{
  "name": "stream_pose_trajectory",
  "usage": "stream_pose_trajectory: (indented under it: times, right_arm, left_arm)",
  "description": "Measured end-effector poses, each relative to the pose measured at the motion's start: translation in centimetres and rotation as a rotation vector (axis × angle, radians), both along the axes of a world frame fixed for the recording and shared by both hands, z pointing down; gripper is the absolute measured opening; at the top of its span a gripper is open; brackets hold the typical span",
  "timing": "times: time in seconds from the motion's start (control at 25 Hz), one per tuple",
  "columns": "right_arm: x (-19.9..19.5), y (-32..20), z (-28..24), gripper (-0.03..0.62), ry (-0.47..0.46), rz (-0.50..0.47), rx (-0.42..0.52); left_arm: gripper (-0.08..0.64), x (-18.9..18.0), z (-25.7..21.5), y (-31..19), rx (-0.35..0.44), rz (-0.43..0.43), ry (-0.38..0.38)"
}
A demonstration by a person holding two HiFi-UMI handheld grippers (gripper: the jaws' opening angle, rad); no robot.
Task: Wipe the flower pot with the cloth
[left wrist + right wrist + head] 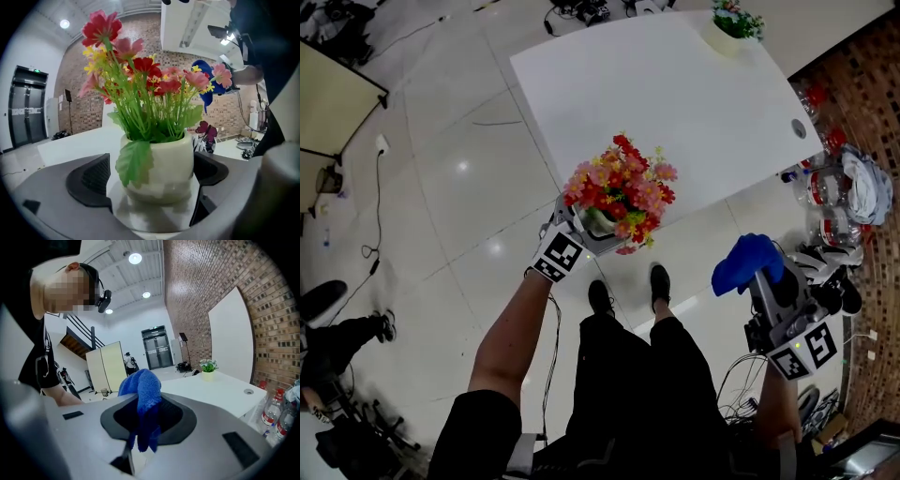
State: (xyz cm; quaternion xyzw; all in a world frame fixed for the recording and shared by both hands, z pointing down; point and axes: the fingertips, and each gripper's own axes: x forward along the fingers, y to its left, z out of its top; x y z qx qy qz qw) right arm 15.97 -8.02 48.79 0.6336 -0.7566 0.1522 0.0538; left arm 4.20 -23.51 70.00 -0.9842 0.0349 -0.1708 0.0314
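A cream flower pot (161,164) full of red, pink and yellow artificial flowers (619,192) stands at the near edge of the white table (675,94). My left gripper (598,227) has its jaws spread wide around the pot, one on each side. In the left gripper view a gap shows between the left pad (96,176) and the pot wall. My right gripper (761,279) is off the table to the right, over the floor. It is shut on a blue cloth (746,262), which bunches above the jaws and hangs below them (143,394).
A second small pot of flowers (731,23) stands at the table's far corner, and a round cable hole (799,128) is near its right edge. Plastic bottles (825,187) and bags crowd the floor at the right. The person's legs and shoes (628,291) are below the table edge.
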Motion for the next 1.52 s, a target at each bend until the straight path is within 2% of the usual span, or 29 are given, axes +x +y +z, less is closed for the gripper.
stream_pose_trajectory:
  times: [0.08, 0.12, 0.2, 0.28, 0.44, 0.64, 0.8, 1.24, 1.32, 1.4, 1.52]
  right_arm:
    - [0.0, -0.5, 0.2, 0.072, 0.001, -0.02, -0.002]
    - [-0.1, -0.7, 0.2, 0.072, 0.003, -0.033, -0.001]
    - [-0.5, -1.0, 0.0, 0.072, -0.012, -0.053, 0.005]
    - [-0.7, -1.1, -0.2, 0.072, -0.031, -0.063, 0.008]
    - [-0.4, -1.0, 0.2, 0.072, -0.01, -0.078, -0.006]
    - [-1.3, -1.6, -0.7, 0.071, -0.046, -0.108, 0.015]
    - [-1.3, -1.8, -0.1, 0.072, -0.065, -0.118, 0.011]
    - [-2.8, -2.8, 1.4, 0.072, -0.052, -0.143, -0.028]
    - [-2.3, -2.8, 1.9, 0.071, -0.044, -0.14, -0.038]
    - [-1.8, -2.6, 2.6, 0.072, -0.019, -0.14, -0.058]
    - [-2.2, -3.2, 2.7, 0.072, -0.032, -0.148, -0.061]
  left_arm:
    - [0.548, 0.2, 0.0, -0.4, 0.016, 0.0, 0.0]
    - [0.482, 0.1, 0.0, -0.6, 0.018, -0.008, 0.005]
    - [0.474, -0.3, 0.1, -0.6, 0.013, -0.022, 0.017]
    - [0.474, -0.4, 0.2, 0.0, 0.008, -0.021, 0.012]
    - [0.472, -1.3, 0.0, 0.8, 0.005, -0.029, 0.008]
    - [0.472, -3.2, -0.5, 2.1, 0.006, -0.06, 0.021]
    - [0.472, -3.8, -0.5, 3.0, 0.012, -0.048, 0.03]
    - [0.482, -2.6, -0.8, 2.7, 0.017, 0.027, 0.099]
    - [0.538, -2.2, -0.8, 2.8, 0.015, 0.034, 0.108]
    - [0.538, -1.7, -0.9, 2.7, 0.01, 0.036, 0.117]
    - [0.538, -1.2, -0.9, 2.2, 0.011, 0.036, 0.123]
